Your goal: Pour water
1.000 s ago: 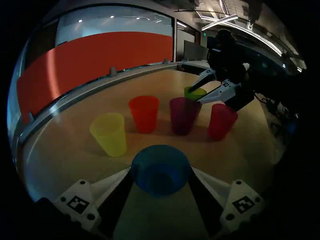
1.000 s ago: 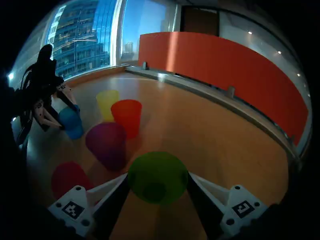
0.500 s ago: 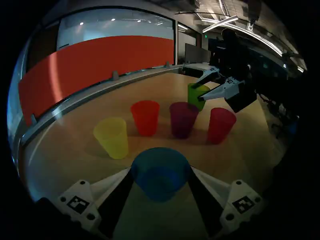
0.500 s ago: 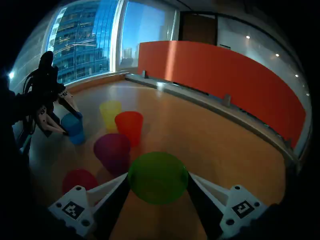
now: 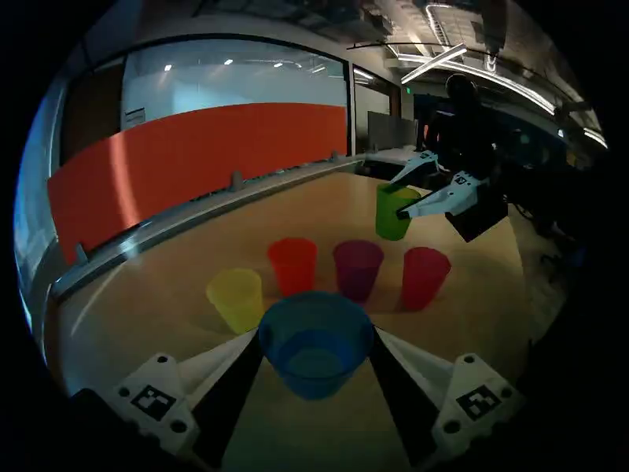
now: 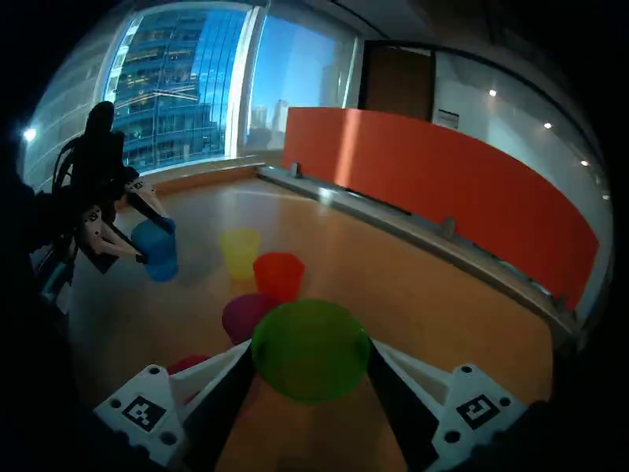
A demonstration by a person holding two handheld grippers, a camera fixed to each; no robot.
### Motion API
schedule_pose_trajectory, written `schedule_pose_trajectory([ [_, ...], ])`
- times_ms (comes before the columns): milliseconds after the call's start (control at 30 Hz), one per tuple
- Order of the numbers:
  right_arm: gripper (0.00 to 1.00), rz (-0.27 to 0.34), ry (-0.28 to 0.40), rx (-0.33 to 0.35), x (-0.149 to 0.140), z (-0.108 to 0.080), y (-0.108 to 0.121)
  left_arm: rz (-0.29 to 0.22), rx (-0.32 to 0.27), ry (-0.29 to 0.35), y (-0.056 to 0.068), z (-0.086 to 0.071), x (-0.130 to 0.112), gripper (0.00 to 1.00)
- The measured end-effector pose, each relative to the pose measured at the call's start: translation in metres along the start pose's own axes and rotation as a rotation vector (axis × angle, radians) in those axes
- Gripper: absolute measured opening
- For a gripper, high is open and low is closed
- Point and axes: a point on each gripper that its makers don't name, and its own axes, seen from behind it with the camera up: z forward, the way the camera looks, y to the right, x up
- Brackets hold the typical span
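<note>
Desk (image 5: 149, 315) carries purple cup (image 5: 358, 271) | left gripper (image 5: 314, 337) clamped on blue cup (image 5: 316, 366), airborne nearside of purple cup | right gripper (image 6: 310, 346) clamped on green cup (image 6: 310, 374), airborne beyond purple cup

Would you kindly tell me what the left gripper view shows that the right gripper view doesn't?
Left gripper view: the inside of the blue cup, seemingly with water, ceiling light strips, the green cup side-on. Right gripper view: a window onto towers, a brown door, the blue cup side-on. Both: the yellow cup, orange cup and purple cup on the wooden table, and the orange wall.
</note>
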Motion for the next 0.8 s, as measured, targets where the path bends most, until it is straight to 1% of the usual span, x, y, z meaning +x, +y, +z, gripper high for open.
schedule_pose_trajectory([
  [267,0.93,-0.005,0.05,0.003,0.024,-0.014,-0.008,-0.005,0.016,0.067,0.003,-0.019,0.024,0.88],
  [500,0.93,-0.004,0.12,0.004,0.048,-0.026,-0.017,-0.003,0.035,0.115,0.002,-0.036,0.041,0.88],
  [800,0.94,-0.001,0.195,0.004,0.065,-0.034,-0.03,-0.002,0.044,0.149,0.005,-0.046,0.051,0.88],
])
